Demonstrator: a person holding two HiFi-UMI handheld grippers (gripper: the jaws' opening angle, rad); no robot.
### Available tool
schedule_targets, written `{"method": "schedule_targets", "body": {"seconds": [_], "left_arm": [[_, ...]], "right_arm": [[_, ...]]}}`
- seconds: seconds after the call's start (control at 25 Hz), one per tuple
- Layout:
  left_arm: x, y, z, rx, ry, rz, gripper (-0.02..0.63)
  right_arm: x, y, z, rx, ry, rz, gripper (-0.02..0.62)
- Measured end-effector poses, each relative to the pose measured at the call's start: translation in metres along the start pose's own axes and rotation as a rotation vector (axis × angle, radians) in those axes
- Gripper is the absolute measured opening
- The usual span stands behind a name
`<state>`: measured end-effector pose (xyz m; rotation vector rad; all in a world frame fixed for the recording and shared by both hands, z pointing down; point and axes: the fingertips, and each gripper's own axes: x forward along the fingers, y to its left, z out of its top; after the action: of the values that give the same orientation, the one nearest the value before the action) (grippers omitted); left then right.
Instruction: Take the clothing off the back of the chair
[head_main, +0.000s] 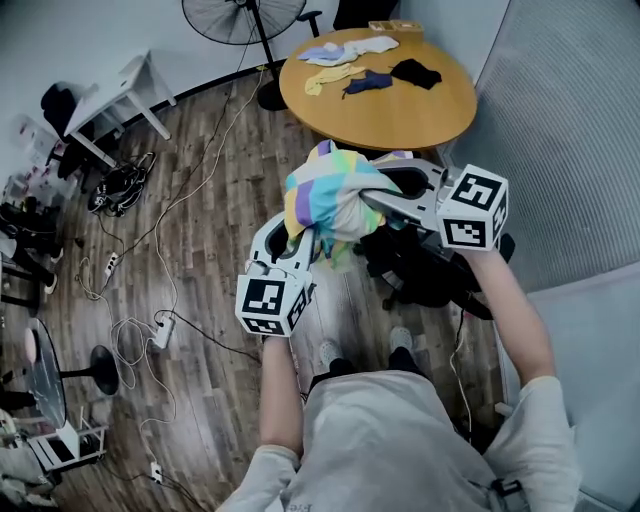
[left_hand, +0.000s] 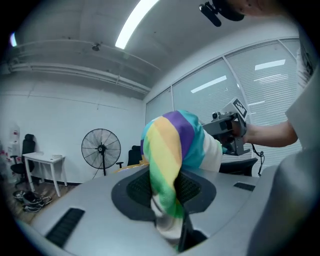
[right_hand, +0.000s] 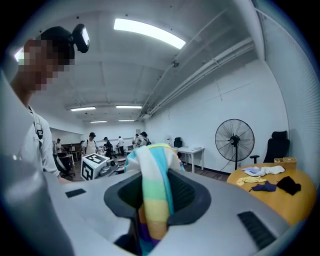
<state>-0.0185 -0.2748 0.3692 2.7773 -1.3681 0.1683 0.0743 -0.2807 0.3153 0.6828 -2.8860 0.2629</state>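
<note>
A garment striped in pastel yellow, green, blue, purple and white (head_main: 330, 195) hangs bunched in the air between my two grippers. My left gripper (head_main: 300, 240) is shut on its lower left part, and my right gripper (head_main: 378, 198) is shut on its right side. A black office chair (head_main: 425, 270) stands on the floor below them, partly hidden by my right arm. In the left gripper view the garment (left_hand: 172, 150) rises out of the left gripper (left_hand: 169, 205), with the right gripper (left_hand: 227, 127) behind it. In the right gripper view the striped cloth (right_hand: 152, 185) fills the right gripper (right_hand: 152, 212).
A round wooden table (head_main: 400, 110) beyond the chair carries several small garments. A standing fan (head_main: 245, 20) and a white desk (head_main: 120, 95) stand at the back. Cables and power strips (head_main: 150, 310) lie on the wood floor at left. A blinds-covered glass wall (head_main: 560, 120) is at right.
</note>
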Motion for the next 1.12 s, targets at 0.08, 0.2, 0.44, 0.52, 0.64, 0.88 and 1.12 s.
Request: {"method": "schedule_targets", "body": {"seconds": [0.08,0.2,0.44,0.52,0.64,0.88,1.12], "left_arm": [[-0.012,0.02,0.0,0.013,0.005,0.031,0.104],[-0.033,0.049,0.0,0.038,0.017,0.095,0.104],[-0.075,0.099,-0.024,0.054,0.063,0.23,0.103],[-0.088,0.112,-0.036,0.066,0.095,0.273,0.103],[-0.114,0.126,-0.058,0.093,0.137,0.331,0.103],[-0.147,0.131,-0.118,0.153,0.274,0.417,0.103],[-0.152,0.133,-0.173,0.138,0.395,0.416,0.103]], "right_arm": [[0.018,0.008,0.002,0.006,-0.003,-0.019,0.118],[0.045,0.024,0.004,0.02,-0.02,-0.054,0.118],[0.095,0.055,-0.017,-0.055,-0.067,-0.207,0.117],[0.11,0.06,-0.031,-0.079,-0.063,-0.245,0.117],[0.129,0.073,-0.058,-0.129,-0.035,-0.294,0.115],[0.157,0.091,-0.126,-0.196,0.051,-0.393,0.112],[0.178,0.085,-0.2,-0.178,0.145,-0.371,0.107]]}}
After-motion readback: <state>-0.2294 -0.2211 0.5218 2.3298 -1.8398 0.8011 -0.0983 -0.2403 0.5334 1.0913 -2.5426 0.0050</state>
